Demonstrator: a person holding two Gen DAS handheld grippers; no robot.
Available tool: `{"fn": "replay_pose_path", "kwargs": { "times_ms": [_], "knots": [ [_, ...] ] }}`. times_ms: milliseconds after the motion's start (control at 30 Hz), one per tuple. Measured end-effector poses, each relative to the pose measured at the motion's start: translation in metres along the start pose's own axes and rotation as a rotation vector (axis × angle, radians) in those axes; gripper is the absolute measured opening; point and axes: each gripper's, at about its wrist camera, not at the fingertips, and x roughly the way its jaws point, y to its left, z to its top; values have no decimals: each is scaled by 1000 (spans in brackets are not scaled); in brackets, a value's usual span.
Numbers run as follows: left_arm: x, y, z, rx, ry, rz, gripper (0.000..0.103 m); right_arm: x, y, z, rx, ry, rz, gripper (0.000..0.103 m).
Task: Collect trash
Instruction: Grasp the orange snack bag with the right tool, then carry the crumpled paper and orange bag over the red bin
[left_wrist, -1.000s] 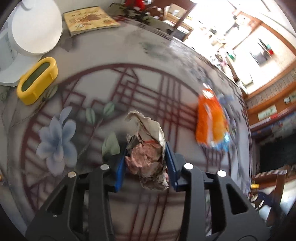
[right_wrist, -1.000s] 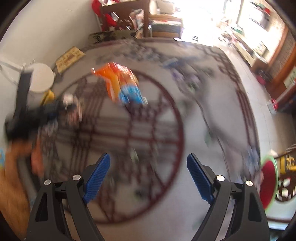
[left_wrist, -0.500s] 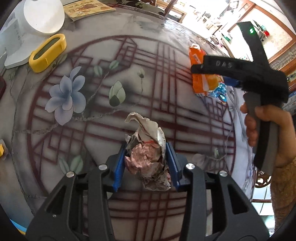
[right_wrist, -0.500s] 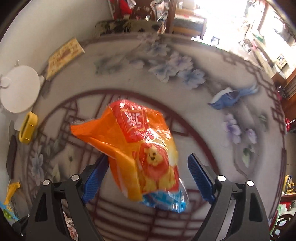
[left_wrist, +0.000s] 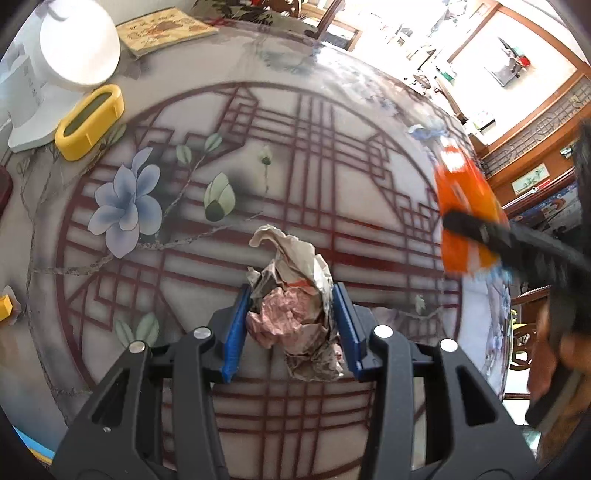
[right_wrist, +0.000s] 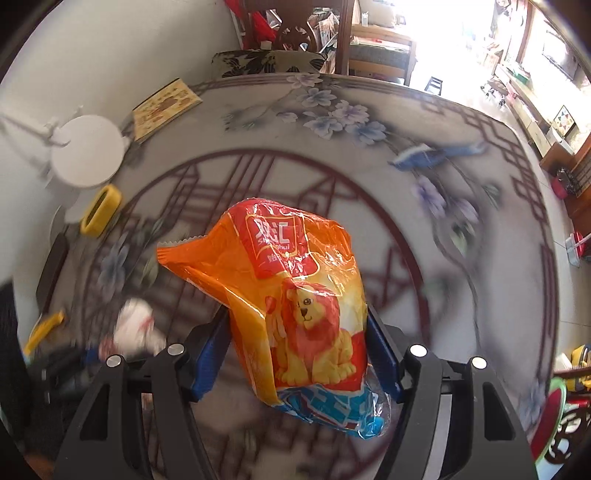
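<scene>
Flanking crumpled paper (left_wrist: 295, 295): yellow holder (left_wrist: 90, 122), book (left_wrist: 164, 31).

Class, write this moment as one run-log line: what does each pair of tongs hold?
left tongs: shut on crumpled paper wad | right tongs: shut on orange snack bag | table: yellow case, booklet

Home dining room: patterned table (left_wrist: 332, 110), wooden chair (right_wrist: 288, 33)

Sunlit room (right_wrist: 461, 33), seemingly wood-trimmed walls (left_wrist: 532, 122)
</scene>
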Motion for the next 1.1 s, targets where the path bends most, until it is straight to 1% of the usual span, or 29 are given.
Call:
{"fn": "replay_pose_path", "kwargs": {
  "times_ms": [133, 233, 400, 767, 1100],
  "knots": [
    [-11, -10, -5, 30, -12, -6, 42, -26, -2, -34, 28, -5, -23, 66],
    [-17, -18, -11, 61, -15, -11, 42, -39, -4, -57, 45, -3, -58, 67],
    [-25, -34, -19, 106, -19, -26, 42, -57, -16, -93, 137, 0, -69, 67],
    [-36, -80, -45, 243, -8, -88, 42, -93, -31, -129, 241, -52, -93, 67],
    [-44, -118, -63, 333, -3, -134, 42, -120, -50, -158, 324, -93, -133, 67]
  ]
}}
